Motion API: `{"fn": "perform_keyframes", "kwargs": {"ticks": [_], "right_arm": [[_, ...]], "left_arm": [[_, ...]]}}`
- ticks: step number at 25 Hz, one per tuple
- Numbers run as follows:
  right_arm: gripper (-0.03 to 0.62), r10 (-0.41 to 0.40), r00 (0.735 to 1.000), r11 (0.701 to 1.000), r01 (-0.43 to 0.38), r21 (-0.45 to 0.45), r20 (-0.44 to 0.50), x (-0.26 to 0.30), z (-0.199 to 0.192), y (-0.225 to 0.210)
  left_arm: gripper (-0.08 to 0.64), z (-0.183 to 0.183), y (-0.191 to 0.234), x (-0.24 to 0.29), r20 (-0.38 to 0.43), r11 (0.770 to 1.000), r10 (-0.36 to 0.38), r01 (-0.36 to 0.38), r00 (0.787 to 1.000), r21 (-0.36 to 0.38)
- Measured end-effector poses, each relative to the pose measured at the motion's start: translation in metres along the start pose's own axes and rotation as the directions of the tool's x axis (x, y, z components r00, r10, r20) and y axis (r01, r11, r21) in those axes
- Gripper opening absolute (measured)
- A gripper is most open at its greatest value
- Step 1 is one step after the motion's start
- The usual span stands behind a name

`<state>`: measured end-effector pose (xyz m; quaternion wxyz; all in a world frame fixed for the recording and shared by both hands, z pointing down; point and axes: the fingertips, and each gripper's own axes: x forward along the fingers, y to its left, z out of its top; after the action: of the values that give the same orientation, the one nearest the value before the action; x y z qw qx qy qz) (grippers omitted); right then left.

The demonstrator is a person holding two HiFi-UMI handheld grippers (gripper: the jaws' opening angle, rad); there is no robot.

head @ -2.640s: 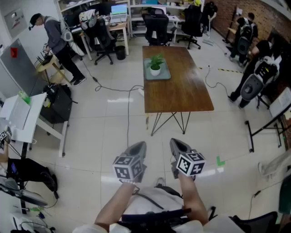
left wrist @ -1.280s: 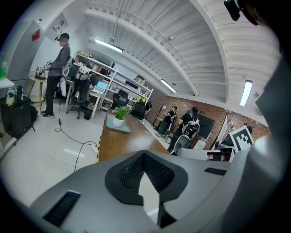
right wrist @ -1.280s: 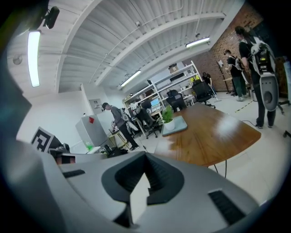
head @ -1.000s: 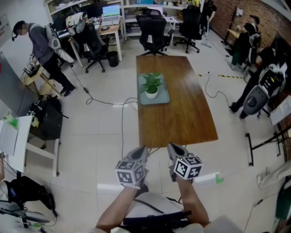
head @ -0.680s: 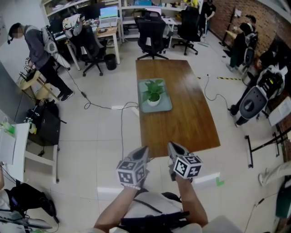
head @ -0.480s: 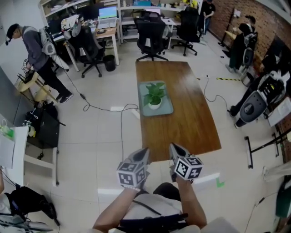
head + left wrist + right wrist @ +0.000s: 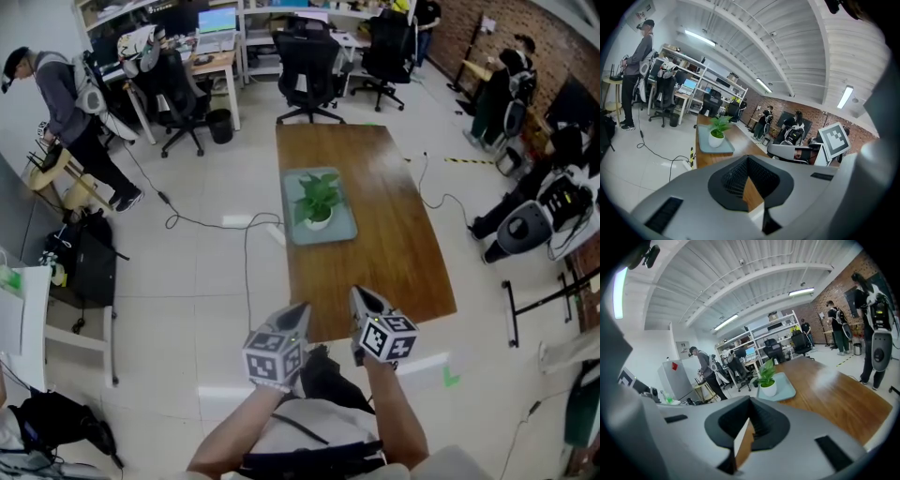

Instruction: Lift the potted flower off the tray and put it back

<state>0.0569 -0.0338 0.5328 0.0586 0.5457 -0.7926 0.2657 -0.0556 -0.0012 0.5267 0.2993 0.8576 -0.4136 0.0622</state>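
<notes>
A wide office floor [image 7: 187,281] takes up most of the head view, with a cable [image 7: 247,253] trailing across it beside a long wooden tabletop [image 7: 398,253] that runs away from the person toward an office chair [image 7: 305,47] at its far end. On the left half of that tabletop, about midway along its length, lies a grey tray [image 7: 343,227], and the potted flower [image 7: 319,202] stands upright in a white pot near the tray's middle, untouched. The left gripper [image 7: 302,309] and the right gripper [image 7: 357,292] are held side by side over the near edge of the tabletop, well apart from the tray, both pointing forward and somewhat down. Each gripper view shows its jaws drawn together to a thin slit, through which only a sliver of wood shows; neither has anything in its grasp. Judging by this, the task is at its opening step, the approach, with the lift not yet begun. The next move calls for closing the remaining gap to the tray, spreading the jaws of whichever gripper will take the pot, and lining them up on either side of the pot below the leaves, so that the squeeze lands on the pot and not on the stems.
</notes>
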Motion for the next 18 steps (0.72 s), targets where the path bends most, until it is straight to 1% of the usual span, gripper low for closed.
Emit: {"fn": "perform_keyframes", "kwargs": {"ticks": [6, 11, 13, 14, 17, 18], "right_arm": [[0.011, 0.012, 1.0, 0.999, -0.012, -0.031, -0.001, 0.038, 0.027, -0.019], [0.028, 0.032, 0.999, 0.999, -0.032, -0.022, -0.008, 0.078, 0.047, -0.043], [0.031, 0.023, 1.0, 1.0, -0.024, -0.017, -0.018, 0.094, 0.05, -0.052], [0.048, 0.017, 1.0, 1.0, -0.017, -0.013, -0.021, 0.103, 0.052, -0.058], [0.058, -0.002, 0.999, 1.0, 0.002, 0.009, -0.035, 0.13, 0.059, -0.075], [0.074, -0.008, 0.999, 1.0, 0.009, 0.021, -0.042, 0.139, 0.06, -0.081]], "left_arm": [[-0.003, 0.019, 0.005, 0.027, -0.001, 1.0, 0.005, -0.005, 1.0, 0.017], [-0.003, 0.029, 0.012, 0.059, -0.006, 1.0, 0.014, -0.014, 1.0, 0.012], [-0.003, 0.033, 0.015, 0.071, -0.011, 1.0, 0.015, -0.015, 1.0, 0.008], [-0.005, 0.035, 0.016, 0.077, -0.013, 1.0, 0.015, -0.015, 1.0, 0.007], [-0.005, 0.043, 0.019, 0.096, -0.021, 1.0, 0.017, -0.017, 1.0, 0.001], [-0.005, 0.046, 0.02, 0.102, -0.025, 1.0, 0.02, -0.02, 0.999, -0.001]]}}
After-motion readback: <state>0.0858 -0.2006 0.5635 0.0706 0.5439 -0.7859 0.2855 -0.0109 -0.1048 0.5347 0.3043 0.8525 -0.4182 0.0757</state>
